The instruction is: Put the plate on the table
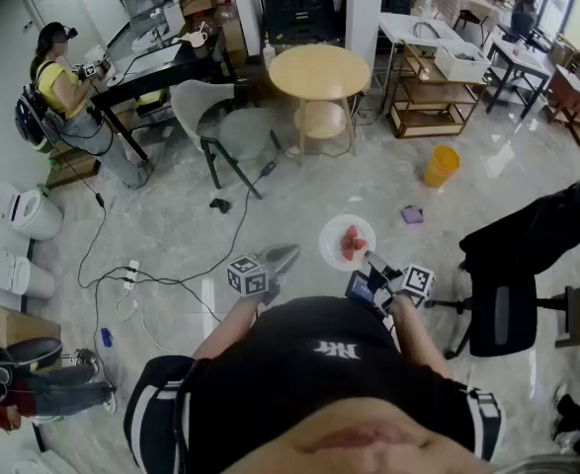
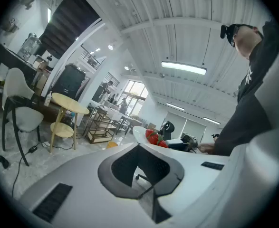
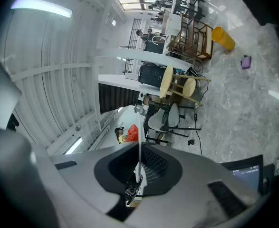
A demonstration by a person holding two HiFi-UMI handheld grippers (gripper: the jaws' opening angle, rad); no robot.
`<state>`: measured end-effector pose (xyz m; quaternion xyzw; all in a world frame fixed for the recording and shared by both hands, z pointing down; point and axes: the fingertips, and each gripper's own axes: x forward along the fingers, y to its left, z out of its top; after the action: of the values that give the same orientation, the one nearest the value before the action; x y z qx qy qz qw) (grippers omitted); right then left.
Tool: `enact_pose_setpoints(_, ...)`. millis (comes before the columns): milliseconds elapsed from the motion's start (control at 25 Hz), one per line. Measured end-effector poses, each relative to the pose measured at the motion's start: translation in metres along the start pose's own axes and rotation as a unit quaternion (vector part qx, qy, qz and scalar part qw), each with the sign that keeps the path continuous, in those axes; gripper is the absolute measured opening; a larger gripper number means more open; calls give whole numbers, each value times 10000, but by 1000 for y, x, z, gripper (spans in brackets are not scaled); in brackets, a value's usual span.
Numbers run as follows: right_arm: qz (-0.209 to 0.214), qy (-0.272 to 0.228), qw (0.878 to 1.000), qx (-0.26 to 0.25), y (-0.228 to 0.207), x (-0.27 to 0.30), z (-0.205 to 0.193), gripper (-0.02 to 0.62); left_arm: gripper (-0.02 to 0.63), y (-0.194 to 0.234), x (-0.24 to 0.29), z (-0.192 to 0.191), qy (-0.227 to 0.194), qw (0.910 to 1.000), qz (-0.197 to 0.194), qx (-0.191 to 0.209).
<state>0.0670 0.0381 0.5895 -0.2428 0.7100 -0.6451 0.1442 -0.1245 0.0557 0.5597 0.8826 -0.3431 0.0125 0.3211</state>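
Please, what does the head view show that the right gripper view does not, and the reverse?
Only the head view: the left gripper, and the top face of the plate with strawberries on it.
Only the right gripper view: the plate edge-on, clamped in the right gripper, and a ceiling light.
Both: the plate, the strawberries, the round table and the yellow bin.

Bright even room light, ceiling strip light (image 2: 183,68) glowing, daylight through far windows (image 2: 133,90), pale glare patches on glossy floor (image 1: 505,158), heavy fisheye bending, dark vignetted corners, nearest foreground soft.
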Motion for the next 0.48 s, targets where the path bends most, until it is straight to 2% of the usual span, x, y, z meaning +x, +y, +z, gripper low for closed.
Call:
enact_pose_setpoints(120, -241, 12, 9997, 77, -1, -3, 1, 14, 11, -7, -2, 9, -88, 9999, 27, 124)
enact_pose_setpoints(240, -466, -21, 9989, 57, 6, 10, 25, 14, 11, -1, 3, 35, -154, 9994, 18, 318)
enact_pose_setpoints(360, -698, 46, 9973, 236, 17, 1, 10, 14, 11, -13, -7, 37, -61, 9997, -19, 227)
enact_pose_setpoints(480, -289, 146, 9994, 101, 37, 13, -6, 14, 11, -19, -18, 34, -127, 9997, -99, 203)
